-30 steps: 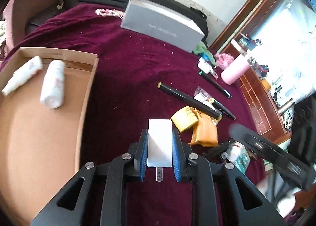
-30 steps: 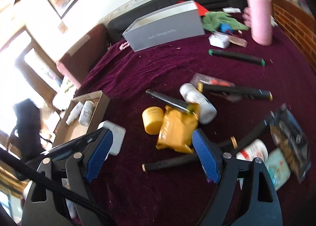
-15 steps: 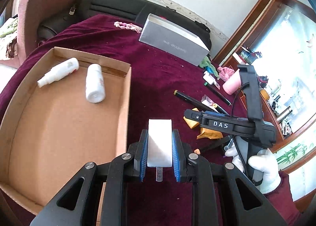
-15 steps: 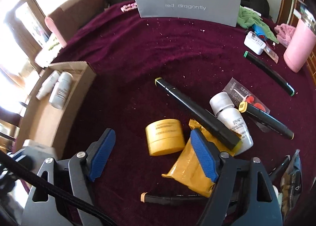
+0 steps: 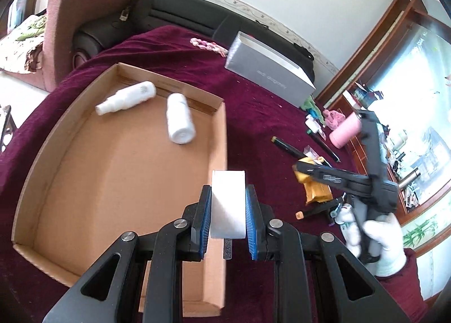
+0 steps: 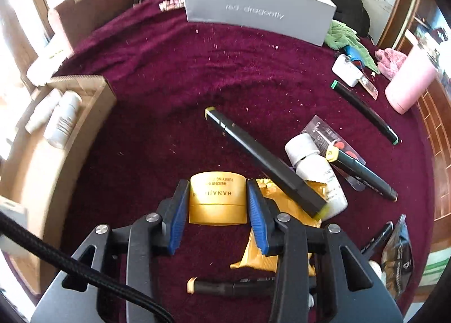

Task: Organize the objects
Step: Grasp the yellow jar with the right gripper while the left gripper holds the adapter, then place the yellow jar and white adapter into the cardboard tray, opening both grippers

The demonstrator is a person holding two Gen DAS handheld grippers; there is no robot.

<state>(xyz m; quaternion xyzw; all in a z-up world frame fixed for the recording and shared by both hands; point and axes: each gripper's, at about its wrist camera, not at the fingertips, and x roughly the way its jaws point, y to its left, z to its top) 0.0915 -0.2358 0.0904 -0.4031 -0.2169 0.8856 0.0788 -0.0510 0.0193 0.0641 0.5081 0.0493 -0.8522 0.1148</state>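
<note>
My left gripper (image 5: 228, 192) is shut on a white rectangular block (image 5: 227, 207) and holds it above the right wall of the open cardboard box (image 5: 222, 131). Two white bottles (image 5: 126, 98) (image 5: 180, 120) lie at the box's far end. In the right wrist view my right gripper (image 6: 217, 190) points down at a yellow jar (image 6: 215, 200) on the maroon cloth. Its jaws are closing, and the blue pads sit against both sides of the jar. A yellow pouch (image 6: 259, 252) lies just right of the jar, under the right finger.
A black marker (image 6: 262, 159), a white bottle (image 6: 315, 173) and more markers (image 6: 363, 108) (image 6: 225, 286) lie around the jar. A grey box (image 6: 253, 10) stands at the back and a pink tumbler (image 6: 408, 80) at the far right. A gloved hand (image 5: 386, 241) holds the right gripper.
The left gripper carried the white block leftward, over the cardboard box's edge. The right gripper came down over the yellow jar and its jaws narrowed from wide apart to the jar's sides.
</note>
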